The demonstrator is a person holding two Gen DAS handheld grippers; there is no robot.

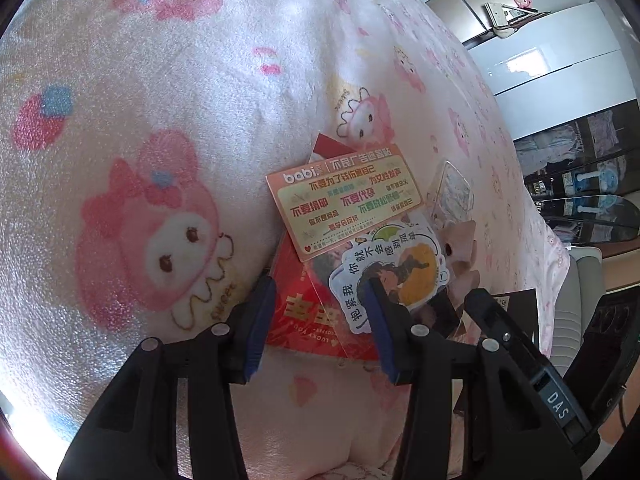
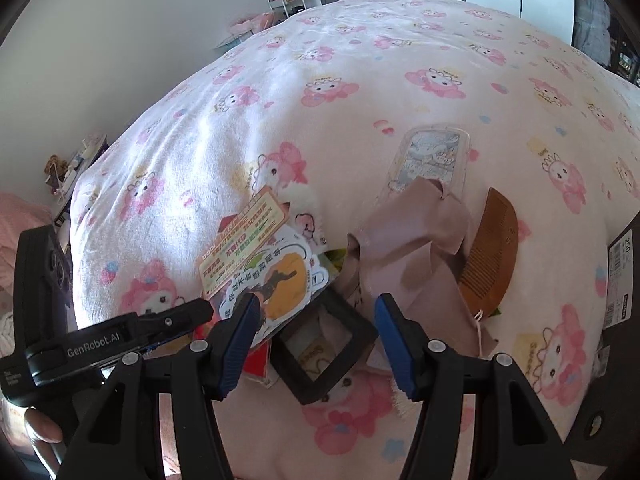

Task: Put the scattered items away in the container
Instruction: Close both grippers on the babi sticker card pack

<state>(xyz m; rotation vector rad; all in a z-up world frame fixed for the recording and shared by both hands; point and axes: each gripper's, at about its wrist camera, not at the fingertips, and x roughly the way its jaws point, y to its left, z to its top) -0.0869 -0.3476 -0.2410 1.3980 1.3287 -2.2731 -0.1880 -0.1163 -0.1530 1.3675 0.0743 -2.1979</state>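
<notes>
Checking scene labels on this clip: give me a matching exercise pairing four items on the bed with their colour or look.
Things:
1. comb
2. phone case
3. square frame
4. cloth

Looks:
A. black, hollow centre
B. brown, fine teeth
C. dusty pink, crumpled
D. clear, cartoon print

Pairs: 1-B, 2-D, 3-A, 4-C

Much of the pile lay half covered.
The red packet [image 1: 304, 316] sat mostly under the orange card [image 1: 344, 196] and the white sticker [image 1: 384, 276]; beige cloth [image 2: 416, 240] hid the clear case's [image 2: 434, 152] lower end, and the dark box [image 2: 620, 280] ran off the picture's edge.
</notes>
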